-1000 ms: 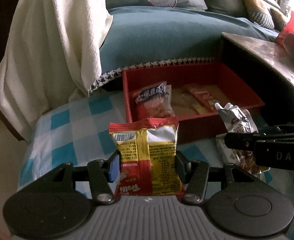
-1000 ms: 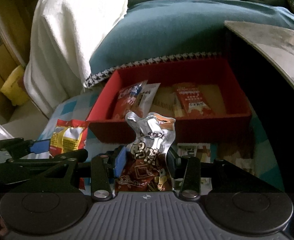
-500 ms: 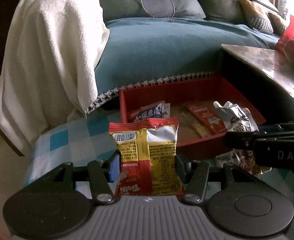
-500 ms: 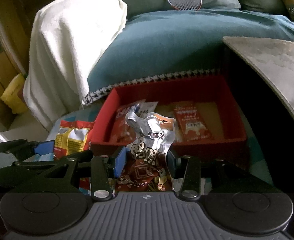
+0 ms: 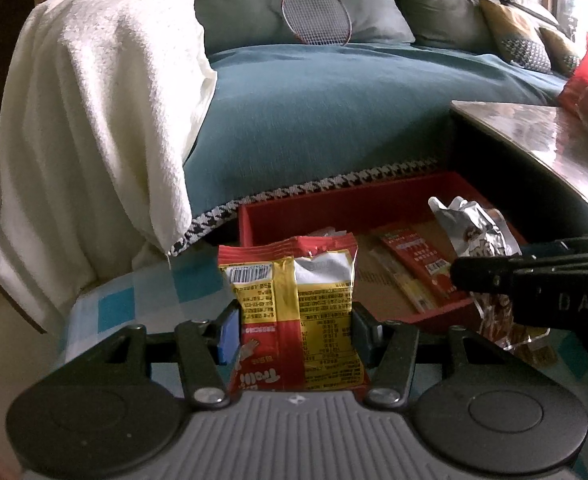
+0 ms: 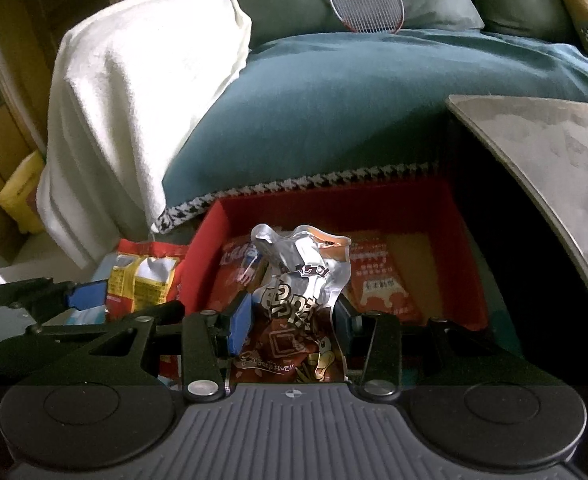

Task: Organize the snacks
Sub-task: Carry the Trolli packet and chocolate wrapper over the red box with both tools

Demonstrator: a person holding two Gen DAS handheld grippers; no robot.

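Observation:
My left gripper is shut on a red and yellow snack packet, held upright just short of the red tray's near left corner. My right gripper is shut on a silver and brown snack bag, held over the near edge of the red tray. The same bag and the right gripper's side show at the right of the left wrist view. The left gripper's packet shows at the left of the right wrist view. Several flat snack packets lie in the tray.
The tray rests on a blue and white checked cloth. Behind it is a teal sofa cushion with a white towel draped at the left and a badminton racket. A stone tabletop overhangs at the right.
Both grippers have risen and moved forward towards the tray with their packets; the tray sits lower in both views, and the right gripper's bag is now over its near edge.

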